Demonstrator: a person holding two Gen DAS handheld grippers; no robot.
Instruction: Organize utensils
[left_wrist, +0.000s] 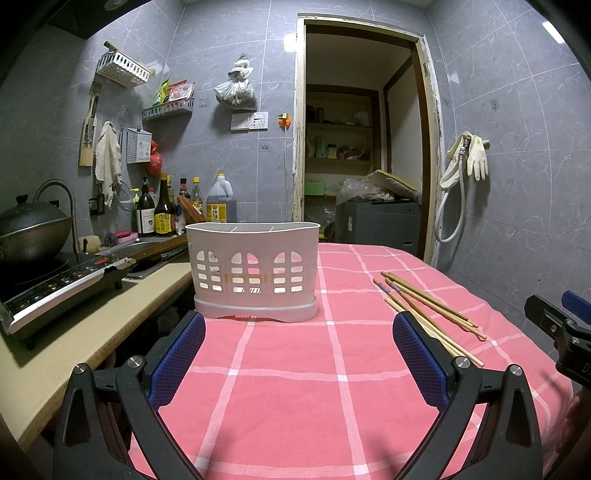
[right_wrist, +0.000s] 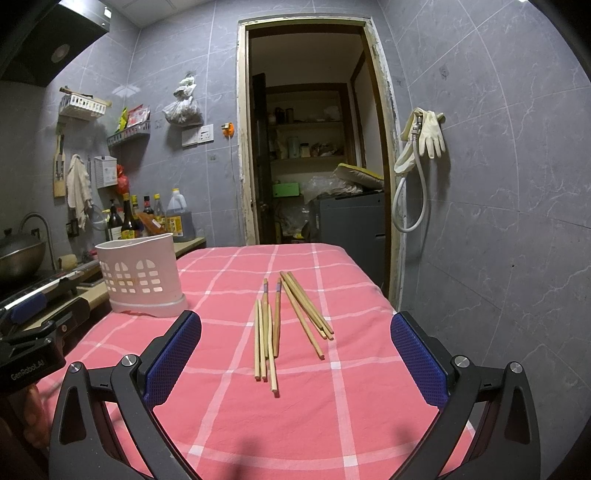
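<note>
The left gripper (left_wrist: 299, 354) is hovering over the pink checked tablecloth (left_wrist: 295, 387) with its blue-padded fingers spread wide and nothing between them. Straight ahead of it, near the table's left edge, the white utensil holder (left_wrist: 253, 269) is standing upright, clear of the fingertips. The wooden chopsticks (left_wrist: 428, 314) are lying loose on the cloth to the right of that holder, their near ends passing just behind the left gripper's right finger. The right gripper (right_wrist: 295, 354) is likewise gaping open and holding nothing; the chopsticks (right_wrist: 284, 325) are resting flat in two loose bunches ahead of it, lined up with the gap between its fingers, while the utensil holder (right_wrist: 140, 273) is sitting off to its left.
</note>
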